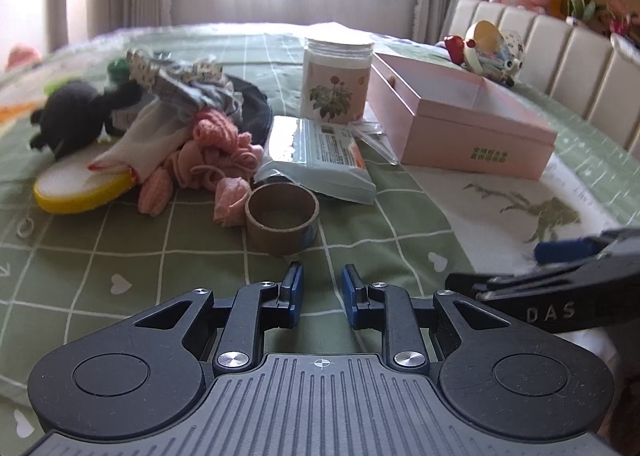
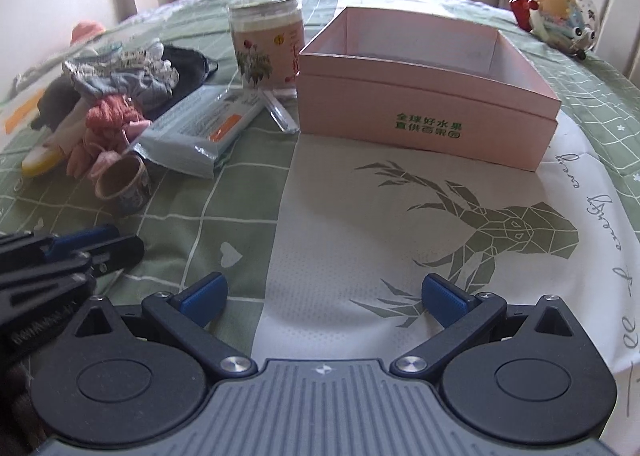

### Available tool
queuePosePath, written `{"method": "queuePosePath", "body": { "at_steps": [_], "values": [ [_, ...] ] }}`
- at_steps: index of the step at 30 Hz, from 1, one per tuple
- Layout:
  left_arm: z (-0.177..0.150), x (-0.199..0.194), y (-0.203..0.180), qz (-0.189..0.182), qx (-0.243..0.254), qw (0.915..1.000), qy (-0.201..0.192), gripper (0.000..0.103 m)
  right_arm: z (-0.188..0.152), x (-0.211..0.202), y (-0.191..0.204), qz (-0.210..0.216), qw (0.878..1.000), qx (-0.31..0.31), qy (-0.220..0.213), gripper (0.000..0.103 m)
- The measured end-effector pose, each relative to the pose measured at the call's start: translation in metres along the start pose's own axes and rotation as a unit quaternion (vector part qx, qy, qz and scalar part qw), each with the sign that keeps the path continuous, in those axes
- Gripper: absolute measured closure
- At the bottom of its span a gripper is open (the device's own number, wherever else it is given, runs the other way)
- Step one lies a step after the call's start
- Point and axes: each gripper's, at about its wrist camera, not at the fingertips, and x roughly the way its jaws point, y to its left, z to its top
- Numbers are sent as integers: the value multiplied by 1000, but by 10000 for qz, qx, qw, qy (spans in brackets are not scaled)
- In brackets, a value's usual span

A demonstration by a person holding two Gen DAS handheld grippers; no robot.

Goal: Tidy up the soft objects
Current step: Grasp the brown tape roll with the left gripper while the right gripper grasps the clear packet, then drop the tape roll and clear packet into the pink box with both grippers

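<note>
A heap of soft things lies on the green checked bedcover (image 1: 132,256): pink knitted pieces (image 1: 216,152), a black plush toy (image 1: 76,116), white cloth (image 1: 140,140) and grey patterned fabric (image 1: 188,84). My left gripper (image 1: 322,290) hovers just short of the heap, in front of a cardboard tape roll (image 1: 282,216). Its jaws stand narrowly open with nothing between them. The open pink box (image 2: 424,112) shows an empty inside. My right gripper (image 2: 324,296) is wide open and empty over the white deer-print patch (image 2: 460,224), in front of that box.
A floral jar (image 1: 336,80) and a pack of wipes (image 1: 320,156) lie between heap and box. A yellow-rimmed disc (image 1: 76,188) sits under the heap's left side. Toys (image 1: 492,50) rest by the padded headboard (image 1: 560,56). The left gripper's tips (image 2: 128,242) show at the right wrist view's left edge.
</note>
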Motion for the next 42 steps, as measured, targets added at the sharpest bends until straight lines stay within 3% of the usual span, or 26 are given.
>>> {"method": "queuePosePath", "body": {
  "at_steps": [5,8,12,15,18,23,27,34,39,42],
  "values": [
    [11,0,34,-747,-729,9937,411,82,-6,-3,3,-119,9999,45,-53,0],
    [16,-17,42,-974,-638,9930,200,81,-10,-7,5,-131,9998,-14,-154,0],
    [29,-34,46,-845,-596,9939,-389,81,-21,-13,10,-196,9982,-203,-533,0],
    [40,-15,51,-678,-841,9941,-122,81,-24,-20,16,-261,9965,-379,-695,0],
    [44,3,53,-419,-926,9948,33,81,-22,-25,13,-56,9974,-310,-642,0],
    [38,27,47,-194,-578,9974,372,81,-24,-31,10,-130,9966,-341,-732,0],
    [31,27,37,-211,-182,9991,317,81,-22,-36,8,-171,9960,-292,-828,0],
    [19,4,51,-556,-252,9978,275,91,20,-35,16,213,9953,86,-938,0],
    [13,-17,71,-555,-443,9974,82,92,75,-3,38,763,9940,505,-596,0],
    [13,-28,82,-521,-495,9974,-38,92,104,29,55,819,9932,770,-285,2]
  ]
}}
